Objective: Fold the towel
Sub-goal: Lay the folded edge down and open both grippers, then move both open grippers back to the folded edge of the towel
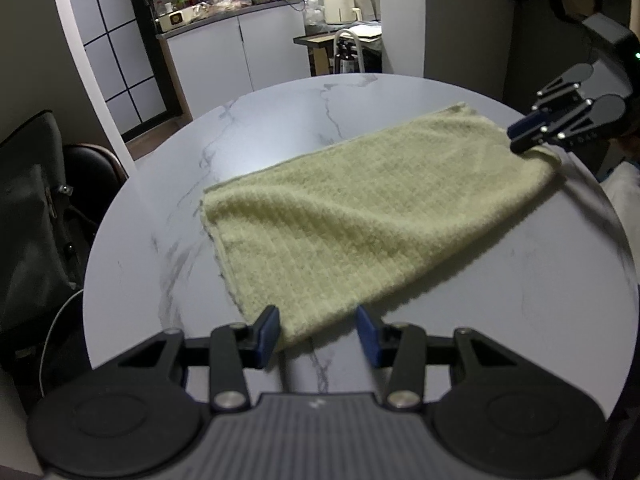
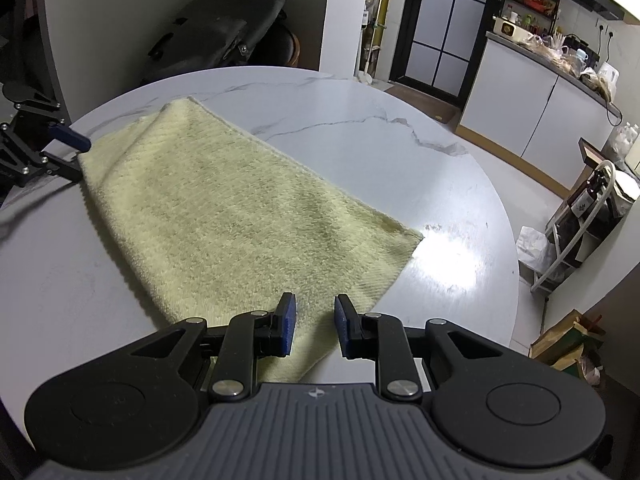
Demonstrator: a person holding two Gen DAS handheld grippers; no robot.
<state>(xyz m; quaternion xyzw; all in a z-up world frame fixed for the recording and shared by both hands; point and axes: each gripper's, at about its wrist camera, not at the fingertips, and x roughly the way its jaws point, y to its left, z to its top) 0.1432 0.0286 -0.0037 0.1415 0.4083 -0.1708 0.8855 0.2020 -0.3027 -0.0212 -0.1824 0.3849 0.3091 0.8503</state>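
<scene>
A pale yellow-green towel lies folded once as a long strip on the round white marble table. It also shows in the right wrist view. My left gripper is open, its blue pads either side of the towel's near corner. It also shows in the right wrist view at the towel's far left end. My right gripper is open over the towel's opposite end, with the cloth between the pads. It also shows in the left wrist view at the towel's far right corner.
A dark chair with a black bag stands at the table's left edge. A white counter with kitchen clutter stands behind. A wire rack and paper bags stand on the floor to the right.
</scene>
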